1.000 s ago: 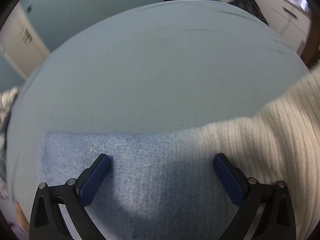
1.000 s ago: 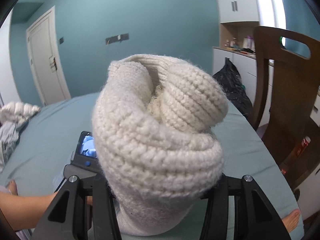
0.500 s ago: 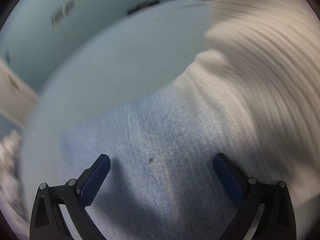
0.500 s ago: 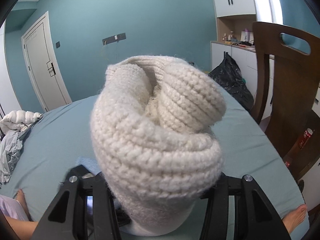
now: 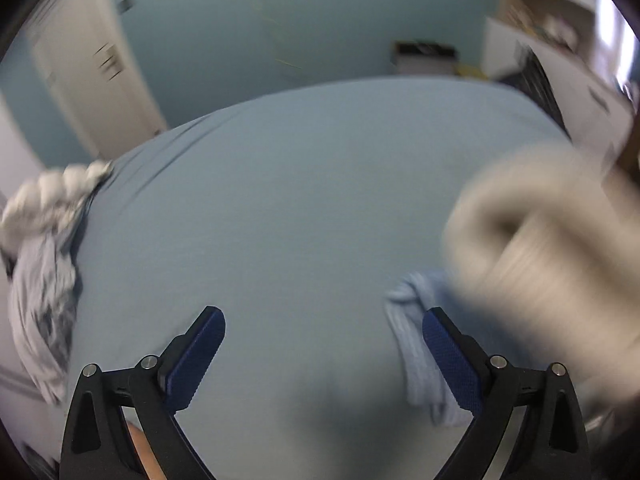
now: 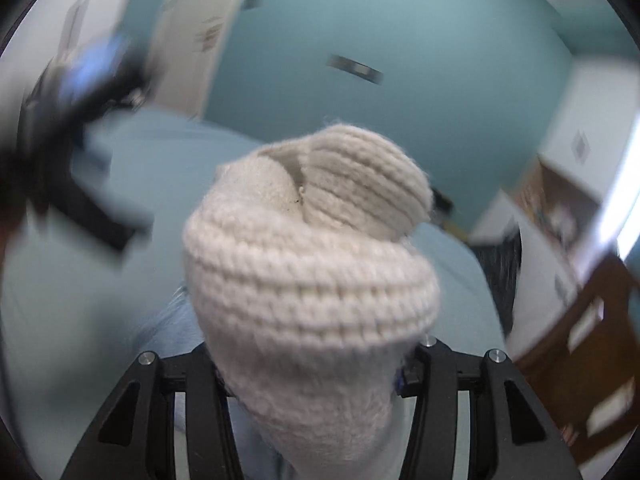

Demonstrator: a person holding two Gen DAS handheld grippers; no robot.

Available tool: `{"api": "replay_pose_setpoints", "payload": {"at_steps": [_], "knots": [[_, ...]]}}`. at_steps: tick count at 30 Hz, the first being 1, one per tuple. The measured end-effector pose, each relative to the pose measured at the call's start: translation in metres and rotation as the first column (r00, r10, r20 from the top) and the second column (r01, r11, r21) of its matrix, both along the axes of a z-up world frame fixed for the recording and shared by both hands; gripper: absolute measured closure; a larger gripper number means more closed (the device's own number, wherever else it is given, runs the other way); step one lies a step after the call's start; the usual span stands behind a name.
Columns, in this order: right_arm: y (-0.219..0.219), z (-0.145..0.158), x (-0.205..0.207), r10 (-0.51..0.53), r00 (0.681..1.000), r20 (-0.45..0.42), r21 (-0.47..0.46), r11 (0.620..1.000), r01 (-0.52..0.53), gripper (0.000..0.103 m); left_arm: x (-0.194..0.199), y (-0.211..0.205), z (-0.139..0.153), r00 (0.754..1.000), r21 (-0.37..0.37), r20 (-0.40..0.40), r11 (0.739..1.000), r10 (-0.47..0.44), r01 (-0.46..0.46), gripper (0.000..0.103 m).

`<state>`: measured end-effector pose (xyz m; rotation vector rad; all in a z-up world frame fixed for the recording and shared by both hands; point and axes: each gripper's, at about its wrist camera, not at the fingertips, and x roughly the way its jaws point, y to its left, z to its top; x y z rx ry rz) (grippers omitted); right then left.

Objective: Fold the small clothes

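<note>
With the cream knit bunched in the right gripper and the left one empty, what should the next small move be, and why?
Probably set the cream knit down flat on the bed. It is bunched in the right gripper, while the left gripper hangs open, free to take an edge.

Right gripper [image 6: 312, 364] jaws hidden behind cream knit [image 6: 316, 264]; surroundings motion-blurred.

A blue-grey bed sheet [image 5: 304, 184] fills the foreground; behind it stands a teal wall [image 5: 224, 40], with a white door [image 5: 88, 68] at the wall's left.
</note>
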<state>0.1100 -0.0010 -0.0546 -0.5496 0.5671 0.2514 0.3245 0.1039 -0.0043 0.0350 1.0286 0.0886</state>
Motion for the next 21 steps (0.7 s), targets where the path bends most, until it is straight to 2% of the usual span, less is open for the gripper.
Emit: {"api": "replay_pose_setpoints", "payload": {"at_steps": [1,3,5,6,7,9,10,11,12,14,15,16,18,19,21], "knots": [[0.022,-0.017,-0.005,0.049,0.999,0.014,-0.063,0.997,-0.048,0.057,-0.002,0.011,-0.001,0.999,-0.037,0.011,0.999,0.03,-0.03,0.003],[0.07,-0.071,-0.019,0.166,0.986,0.028,-0.25,0.956,-0.154,0.056,-0.003,0.027,-0.007,0.997,-0.101,0.004,0.992,0.076,-0.075,0.003],[0.093,-0.119,-0.028,0.232,0.972,-0.022,-0.364,0.904,-0.224,0.054,0.008,0.01,-0.037,0.996,-0.148,-0.038,0.986,0.076,-0.081,0.003],[0.103,-0.15,-0.032,0.254,0.964,-0.08,-0.418,0.87,-0.264,0.048,0.01,-0.003,-0.052,0.996,-0.16,-0.061,0.985,0.06,-0.069,0.003],[0.107,-0.17,-0.038,0.278,0.957,-0.08,-0.463,0.84,-0.283,0.045,0.015,-0.015,-0.062,0.996,-0.167,-0.083,0.985,0.031,-0.045,0.003],[0.109,-0.19,-0.056,0.36,0.932,0.042,-0.546,0.789,-0.28,0.023,0.023,-0.027,-0.074,0.994,-0.144,-0.105,0.99,-0.016,0.001,0.003],[0.104,-0.188,-0.056,0.363,0.931,0.029,-0.515,0.804,-0.297,0.016,0.032,-0.027,-0.075,0.994,-0.138,-0.104,0.99,-0.028,0.014,0.003],[0.1,-0.182,-0.054,0.365,0.931,-0.021,-0.466,0.82,-0.332,0.001,0.035,-0.033,-0.075,0.994,-0.142,-0.1,0.989,-0.042,0.027,0.003],[0.093,-0.17,-0.05,0.373,0.923,-0.101,-0.381,0.842,-0.382,0.001,0.037,-0.038,-0.074,0.994,-0.15,-0.096,0.988,-0.049,0.035,0.003],[0.071,-0.134,-0.049,0.375,0.916,-0.145,-0.19,0.898,-0.398,0.001,0.028,-0.038,-0.069,0.995,-0.164,-0.076,0.986,-0.057,0.044,0.003],[0.054,-0.11,-0.049,0.387,0.904,-0.181,-0.051,0.914,-0.401,0.001,0.028,-0.042,-0.064,0.996,-0.164,-0.065,0.985,-0.058,0.047,0.003],[0.033,-0.087,-0.05,0.403,0.889,-0.219,0.09,0.915,-0.393,0.001,0.026,-0.047,-0.063,0.997,-0.161,-0.052,0.986,-0.064,0.055,0.003],[-0.013,-0.054,-0.048,0.422,0.857,-0.295,0.308,0.891,-0.333,0.001,0.024,-0.057,-0.064,0.995,-0.124,-0.032,0.989,-0.089,0.085,0.003],[-0.035,-0.044,-0.044,0.408,0.855,-0.32,0.374,0.884,-0.282,0.001,0.018,-0.063,-0.062,0.993,-0.089,-0.027,0.99,-0.112,0.109,0.003],[-0.084,-0.031,-0.031,0.335,0.873,-0.356,0.457,0.877,-0.15,0.001,0.011,-0.084,-0.062,0.984,-0.002,-0.033,0.985,-0.172,0.172,0.003]]}}
